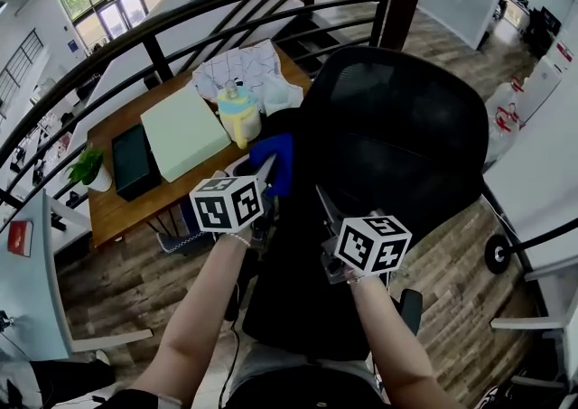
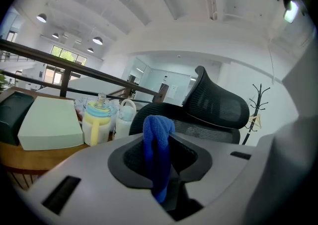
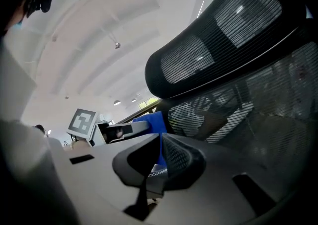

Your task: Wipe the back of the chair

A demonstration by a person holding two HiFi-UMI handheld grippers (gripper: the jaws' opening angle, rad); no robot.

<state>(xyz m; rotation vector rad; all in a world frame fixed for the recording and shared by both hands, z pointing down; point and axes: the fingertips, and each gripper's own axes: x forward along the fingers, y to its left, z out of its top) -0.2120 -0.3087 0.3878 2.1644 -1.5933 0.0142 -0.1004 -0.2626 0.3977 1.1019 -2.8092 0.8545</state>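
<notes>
A black mesh office chair (image 1: pixel 397 145) stands in front of me, its back toward me. My left gripper (image 1: pixel 268 171) is shut on a blue cloth (image 1: pixel 280 159), held at the left edge of the chair back. In the left gripper view the cloth (image 2: pixel 158 144) hangs folded between the jaws, with the chair (image 2: pixel 218 102) beyond. My right gripper (image 1: pixel 322 196) is low against the chair back, its jaws shut with nothing between them. In the right gripper view the mesh back (image 3: pixel 238 70) fills the right side, and the blue cloth (image 3: pixel 152 122) shows beyond the right gripper (image 3: pixel 160 157).
A wooden desk (image 1: pixel 117 209) at the left carries a pale green box (image 1: pixel 183 132), a yellow-and-blue jug (image 1: pixel 238 112), a black case (image 1: pixel 134 159) and papers (image 1: pixel 239 69). A curved black railing (image 1: pixel 181 19) runs behind. A coat stand (image 2: pixel 258 105) stands past the chair.
</notes>
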